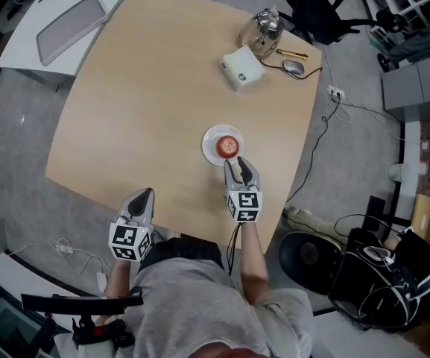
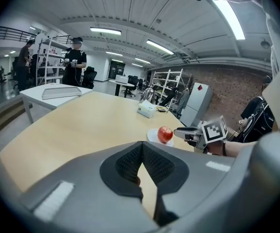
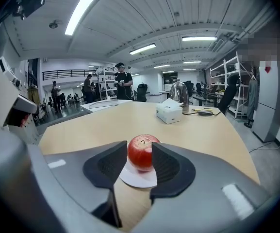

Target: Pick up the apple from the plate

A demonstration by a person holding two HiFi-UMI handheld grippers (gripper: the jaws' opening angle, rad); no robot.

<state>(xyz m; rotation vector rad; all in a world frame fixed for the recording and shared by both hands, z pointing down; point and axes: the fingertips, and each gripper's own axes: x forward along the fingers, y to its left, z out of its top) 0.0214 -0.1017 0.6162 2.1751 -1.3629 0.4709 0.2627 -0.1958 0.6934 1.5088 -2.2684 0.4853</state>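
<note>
The apple [image 1: 229,146] is red and round, with a shiny skin that shows small pale spots of light. On its top there is a little dark hollow where the stem sits, and it stands upright. It rests on a small white round plate [image 1: 210,144], a little toward the plate's right side in the head view. The plate lies on the pale wooden tabletop [image 1: 147,88], near the edge where the person stands.

The right tool [image 1: 238,164] is released. Its two jaws stand apart and point at the apple from the near side. In the right gripper view the fruit shows in the gap between the two dark pads, but the pads do not press on it. In the head view the tips are just at the plate's near rim.

The left tool [image 1: 147,192] is clenched: its pads meet at the tips, with nothing between them. It is held low over the near edge of the tabletop, well apart from the plate.

A white box [image 1: 242,67] lies at the far side of the tabletop.
</note>
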